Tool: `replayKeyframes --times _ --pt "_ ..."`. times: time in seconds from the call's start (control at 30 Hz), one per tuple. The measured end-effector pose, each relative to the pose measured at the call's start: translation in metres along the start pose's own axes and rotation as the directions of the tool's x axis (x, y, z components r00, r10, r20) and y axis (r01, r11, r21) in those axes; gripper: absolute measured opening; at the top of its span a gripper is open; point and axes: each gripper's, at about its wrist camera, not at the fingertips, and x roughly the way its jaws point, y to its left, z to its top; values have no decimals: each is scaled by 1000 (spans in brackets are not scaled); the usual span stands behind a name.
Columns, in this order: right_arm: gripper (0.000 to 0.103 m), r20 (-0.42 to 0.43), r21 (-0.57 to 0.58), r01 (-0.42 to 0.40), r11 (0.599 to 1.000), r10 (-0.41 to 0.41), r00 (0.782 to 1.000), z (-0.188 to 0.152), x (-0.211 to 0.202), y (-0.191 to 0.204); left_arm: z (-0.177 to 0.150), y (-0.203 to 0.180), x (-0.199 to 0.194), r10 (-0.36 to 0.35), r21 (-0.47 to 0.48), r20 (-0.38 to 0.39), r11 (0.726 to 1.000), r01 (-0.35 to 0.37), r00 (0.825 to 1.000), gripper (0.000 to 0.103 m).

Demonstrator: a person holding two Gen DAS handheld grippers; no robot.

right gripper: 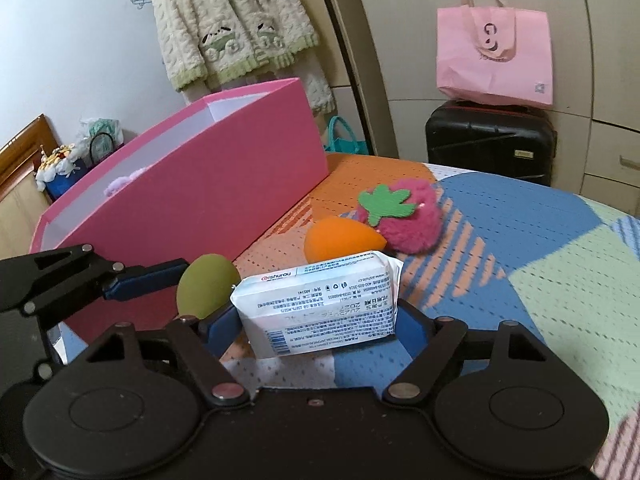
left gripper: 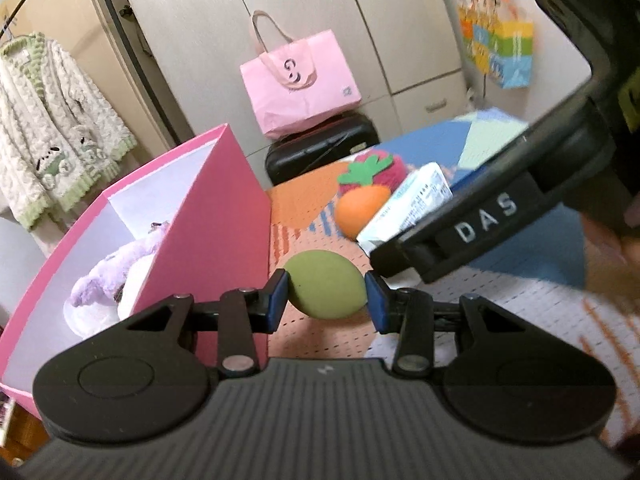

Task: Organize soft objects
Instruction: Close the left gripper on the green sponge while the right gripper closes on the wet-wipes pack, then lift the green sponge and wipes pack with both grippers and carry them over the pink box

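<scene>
Green sponge [left gripper: 326,284] clamped in left tool [left gripper: 326,294]; right tool [right gripper: 320,312] grips tissue pack [right gripper: 318,306], hiding its pads.

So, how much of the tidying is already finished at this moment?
Done: a purple plush toy lies inside the pink box. In hand: the left gripper holds a green sponge, the right gripper a tissue pack. Left on the blanket: an orange sponge and a strawberry plush.

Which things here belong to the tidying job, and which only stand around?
Job: green sponge in left gripper; tissue pack in right gripper; orange sponge; strawberry plush; pink box.
Around: pink tote, suitcase, cardigan.
</scene>
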Motion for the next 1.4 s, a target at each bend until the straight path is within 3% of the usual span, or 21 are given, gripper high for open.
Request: replayKeyframes --times 0.23,0.5,0.93,1.23,1.4 --pt "84 24 29 70 997 -71 997 -17 -30 0 4 16 -22 -101 -54 29 993 103 994 40" --pt "84 3 40 146 988 -146 989 -37 -56 14 3 20 -39 -240 -100 20 966 241 971 40" --pt "84 -36 -23 188 982 -189 981 -57 -89 72 -9 44 -72 -341 -122 -38 935 334 939 40" --pt "84 -59 -91 129 987 -135 989 -57 -107 121 -25 75 -90 -471 -201 -98 872 446 877 40" --pt "84 -57 -129 99 987 -107 993 -55 -115 147 -33 91 -101 -496 -226 -111 857 464 861 40"
